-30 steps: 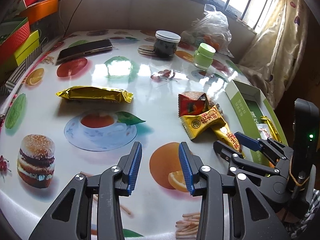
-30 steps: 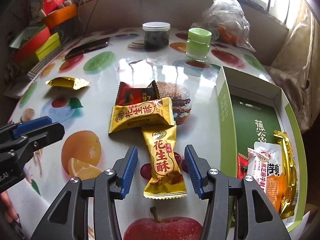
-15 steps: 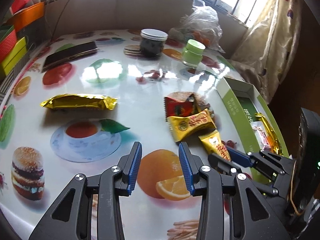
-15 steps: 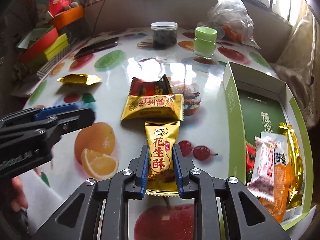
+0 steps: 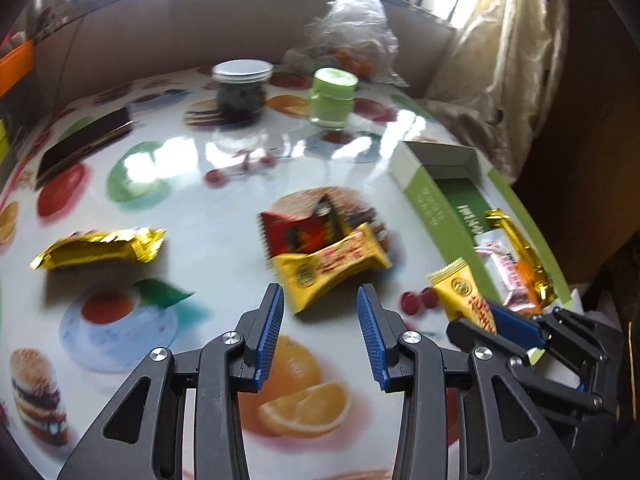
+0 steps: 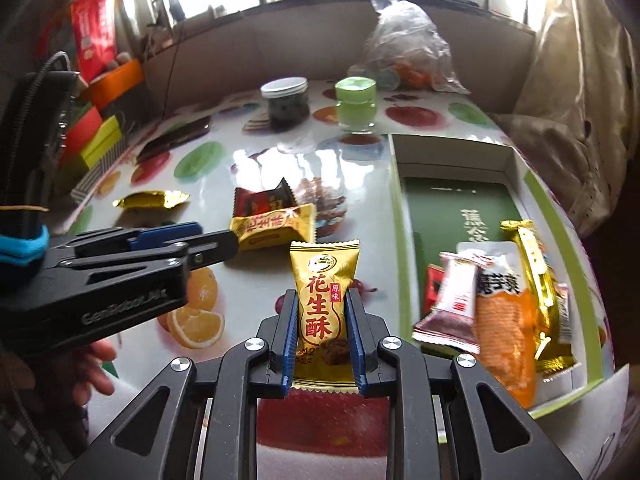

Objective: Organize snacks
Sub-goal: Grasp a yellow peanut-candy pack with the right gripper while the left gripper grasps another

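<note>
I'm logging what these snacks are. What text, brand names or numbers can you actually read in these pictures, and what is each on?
"花生酥", small tag "原味": yellow packet clamped in the right hand-held gripper.
"GenRobot.AI", embossed, partly legible: body of the left hand-held gripper.
Print on the second yellow packet, green box, orange pouch and red bag: too blurred.

**Two wrist cams, same table**

Both fisheyes sit low and close over the table [image 5: 192,184], looking steeply down toward the green jar [image 5: 334,98] at the far edge. Left view is further left; each catches the green box [image 6: 404,216] and other gripper.
</note>
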Demonstrator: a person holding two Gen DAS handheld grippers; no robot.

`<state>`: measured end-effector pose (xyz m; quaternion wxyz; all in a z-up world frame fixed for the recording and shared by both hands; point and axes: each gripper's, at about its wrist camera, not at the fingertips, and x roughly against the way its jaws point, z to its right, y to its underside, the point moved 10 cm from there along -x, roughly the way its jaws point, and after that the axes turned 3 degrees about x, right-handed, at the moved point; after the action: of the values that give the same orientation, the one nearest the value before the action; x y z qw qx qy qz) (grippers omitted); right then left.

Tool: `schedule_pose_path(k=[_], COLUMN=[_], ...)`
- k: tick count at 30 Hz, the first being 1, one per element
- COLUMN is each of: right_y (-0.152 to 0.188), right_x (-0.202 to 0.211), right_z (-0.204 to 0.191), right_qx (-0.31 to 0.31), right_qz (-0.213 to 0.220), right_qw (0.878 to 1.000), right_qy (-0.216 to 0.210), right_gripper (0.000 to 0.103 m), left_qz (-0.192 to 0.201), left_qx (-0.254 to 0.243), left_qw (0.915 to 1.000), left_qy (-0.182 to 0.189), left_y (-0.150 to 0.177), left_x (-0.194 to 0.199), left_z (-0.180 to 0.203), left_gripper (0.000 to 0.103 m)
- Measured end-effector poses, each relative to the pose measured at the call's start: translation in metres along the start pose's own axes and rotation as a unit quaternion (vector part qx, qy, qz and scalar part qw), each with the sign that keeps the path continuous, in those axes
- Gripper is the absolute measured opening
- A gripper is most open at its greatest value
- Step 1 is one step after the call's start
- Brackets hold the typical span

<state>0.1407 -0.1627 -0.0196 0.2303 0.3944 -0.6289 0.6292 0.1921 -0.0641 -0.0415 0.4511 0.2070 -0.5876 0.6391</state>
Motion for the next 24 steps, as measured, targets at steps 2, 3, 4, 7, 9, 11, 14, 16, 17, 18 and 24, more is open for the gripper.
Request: schedule_pose_path(k=[2,3,4,7,9,11,14,16,17,18,24], right_y=[0.001,0.001,0.002,0.004,0.005,0.005,0.005,0.005,0.005,0.005,0.006], right_x=[0.003,0.005,0.006,0.009,0.010,0.011,0.011,0.011,0.011,0.011,0.012], right_z=[0.005,0.008,0.010,0.016,0.020,0.023,0.027,0.026,0.026,0.027,0.027], right_qx=[-0.004,-0.008,-0.010,-0.020,-0.026,-0.030,-0.037,-0.038,-0.038,-0.039,-0.042], right_qz=[0.002,0.002,0.003,0.005,0.005,0.005,0.006,0.006,0.006,0.007,0.009], right_qw=[1.000,1.000,1.000,1.000,1.000,1.000,0.999,0.999,0.999,0.999,0.999], right_qy=[0.000,0.001,0.001,0.000,0.000,0.000,-0.008,-0.009,-0.009,-0.011,-0.017], right_gripper=[0.021,0.021,0.021,0.021,0.021,0.021,0.021,0.021,0.021,0.021,0.021], left_qz=[0.005,0.007,0.006,0.002,0.000,0.000,-0.009,-0.010,-0.011,-0.013,-0.025], left_qx=[-0.026,-0.036,-0.043,-0.050,-0.055,-0.058,-0.068,-0.073,-0.071,-0.066,-0.082], left_qw=[0.9996,0.9992,0.9990,0.9987,0.9984,0.9982,0.9976,0.9972,0.9974,0.9977,0.9963], left_qy=[-0.012,-0.014,-0.014,-0.008,-0.010,-0.016,-0.011,-0.017,-0.014,-0.006,-0.001], left_y=[-0.005,-0.006,-0.008,-0.014,-0.017,-0.020,-0.020,-0.019,-0.019,-0.018,-0.007], left_x=[-0.003,-0.004,-0.006,-0.014,-0.020,-0.023,-0.029,-0.030,-0.030,-0.029,-0.025], left_z=[0.007,0.010,0.012,0.018,0.021,0.020,0.025,0.026,0.027,0.028,0.037], left_gripper=[0.040,0.040,0.040,0.040,0.040,0.040,0.040,0.040,0.040,0.040,0.040])
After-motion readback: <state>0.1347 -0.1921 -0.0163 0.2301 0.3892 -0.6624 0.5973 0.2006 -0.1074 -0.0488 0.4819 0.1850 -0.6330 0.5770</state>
